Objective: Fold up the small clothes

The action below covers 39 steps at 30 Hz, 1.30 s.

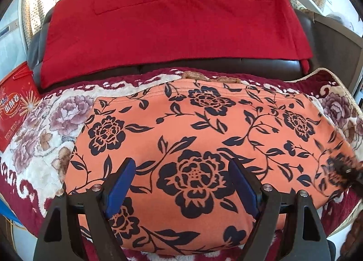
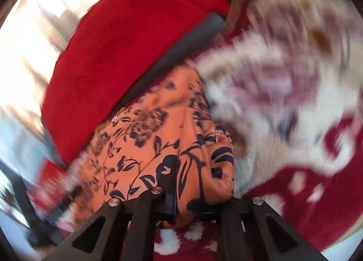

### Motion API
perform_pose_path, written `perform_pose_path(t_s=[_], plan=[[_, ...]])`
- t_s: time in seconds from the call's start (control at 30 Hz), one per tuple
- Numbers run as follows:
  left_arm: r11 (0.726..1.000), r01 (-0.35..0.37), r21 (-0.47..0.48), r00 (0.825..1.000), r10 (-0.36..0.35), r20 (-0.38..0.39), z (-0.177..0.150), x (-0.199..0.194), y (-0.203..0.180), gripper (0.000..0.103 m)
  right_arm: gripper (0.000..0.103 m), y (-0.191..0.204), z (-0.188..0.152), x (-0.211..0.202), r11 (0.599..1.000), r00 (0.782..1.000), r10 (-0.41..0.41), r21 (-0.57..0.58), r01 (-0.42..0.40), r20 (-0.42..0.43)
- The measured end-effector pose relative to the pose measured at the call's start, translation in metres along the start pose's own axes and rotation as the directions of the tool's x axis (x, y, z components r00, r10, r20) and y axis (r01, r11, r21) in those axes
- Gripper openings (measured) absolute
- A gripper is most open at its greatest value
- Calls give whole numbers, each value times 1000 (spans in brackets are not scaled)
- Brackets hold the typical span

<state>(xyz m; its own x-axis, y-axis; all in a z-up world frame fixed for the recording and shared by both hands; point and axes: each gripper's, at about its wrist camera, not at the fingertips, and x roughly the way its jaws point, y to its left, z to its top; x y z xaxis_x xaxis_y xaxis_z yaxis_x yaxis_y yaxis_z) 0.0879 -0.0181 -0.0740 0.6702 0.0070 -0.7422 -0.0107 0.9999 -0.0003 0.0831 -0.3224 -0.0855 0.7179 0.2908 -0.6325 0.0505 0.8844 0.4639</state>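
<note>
An orange garment with a dark floral print [image 1: 204,147] lies spread on a floral plush cover. My left gripper [image 1: 183,170] is open just above its near part, with its blue pads [image 1: 122,184] wide apart and nothing between them. In the blurred right wrist view, my right gripper [image 2: 181,170] is shut on a bunched edge of the same orange garment [image 2: 158,147], with cloth draped over the fingers. The right gripper also shows as a dark blur at the garment's right edge in the left wrist view [image 1: 340,168].
The cream and maroon plush cover [image 1: 45,129] lies over a dark leather seat [image 1: 249,66]. A folded red cloth [image 1: 170,25] rests on the backrest behind. A red box [image 1: 15,107] stands at the left.
</note>
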Motion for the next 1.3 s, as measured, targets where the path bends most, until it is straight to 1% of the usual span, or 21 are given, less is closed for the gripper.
perform_pose_path(t_s=[0.07,0.13,0.17,0.2,0.27,0.3,0.33,0.43,0.53,0.6,0.67,0.8,0.83,0.9,0.93,0.97,1.0,1.07,1.1,1.2,1.3], plan=[[1000,0,-17,1000,0,2,-2,3,5,84,10,24,0,-10,990,997,-58,-125,64,50],[999,2,-34,1000,-2,-10,-3,8,9,84,11,20,-2,0,990,996,-84,-115,87,29],[999,3,-40,1000,-4,-20,-4,11,10,84,14,5,-5,13,997,997,-66,-48,64,-37],[999,4,-43,999,-5,-38,-5,15,11,84,14,-12,-7,24,998,995,-11,60,17,-98],[1000,7,-31,998,-9,-58,-9,21,12,84,17,-42,-13,25,966,988,135,231,-113,-81],[1000,9,-28,999,-11,-53,-10,21,14,84,18,-49,-14,25,954,983,165,265,-139,-76],[1000,10,-30,999,-11,-44,-10,20,15,84,22,-53,-14,25,946,980,183,284,-155,-74],[999,13,-49,999,-14,-33,-8,15,18,84,24,-59,-13,28,923,970,233,332,-196,-76],[999,16,-48,1000,-15,5,-4,8,19,84,24,-63,-9,26,906,962,266,356,-230,-55],[999,12,-35,1000,-13,-14,-5,12,17,84,25,-67,-5,28,898,960,275,370,-236,-53],[1000,-4,-3,998,3,-64,-9,26,14,84,25,-66,-9,28,895,959,277,378,-237,-55],[1000,-3,-9,999,2,-53,-6,21,16,85,25,-69,-11,29,885,954,293,393,-249,-55],[1000,-5,-13,999,5,-38,-4,18,15,85,27,-72,-11,30,882,953,298,399,-252,-59],[1000,-10,-3,1000,10,-17,-3,15,13,85,28,-77,-10,34,869,946,318,418,-266,-60],[1000,-15,9,999,16,-29,-4,19,12,85,28,-78,-11,35,866,944,324,419,-272,-58],[1000,-16,26,998,17,-60,-7,26,9,85,27,-75,-10,34,879,948,313,396,-265,-61],[1000,-16,26,998,17,-54,-10,29,9,86,26,-70,-8,32,906,958,278,350,-237,-71],[999,-26,28,999,27,-40,-12,28,10,88,18,-53,-6,24,965,982,173,211,-153,-80],[999,-29,32,998,31,-46,-11,28,10,88,17,-45,-6,21,981,988,132,154,-119,-80],[998,-48,42,998,50,-42,-3,19,6,88,16,-33,-8,17,998,996,46,45,-43,-70],[998,-40,53,998,37,51,3,1,-1,88,16,-32,-13,15,1000,998,8,-5,-9,-63]])
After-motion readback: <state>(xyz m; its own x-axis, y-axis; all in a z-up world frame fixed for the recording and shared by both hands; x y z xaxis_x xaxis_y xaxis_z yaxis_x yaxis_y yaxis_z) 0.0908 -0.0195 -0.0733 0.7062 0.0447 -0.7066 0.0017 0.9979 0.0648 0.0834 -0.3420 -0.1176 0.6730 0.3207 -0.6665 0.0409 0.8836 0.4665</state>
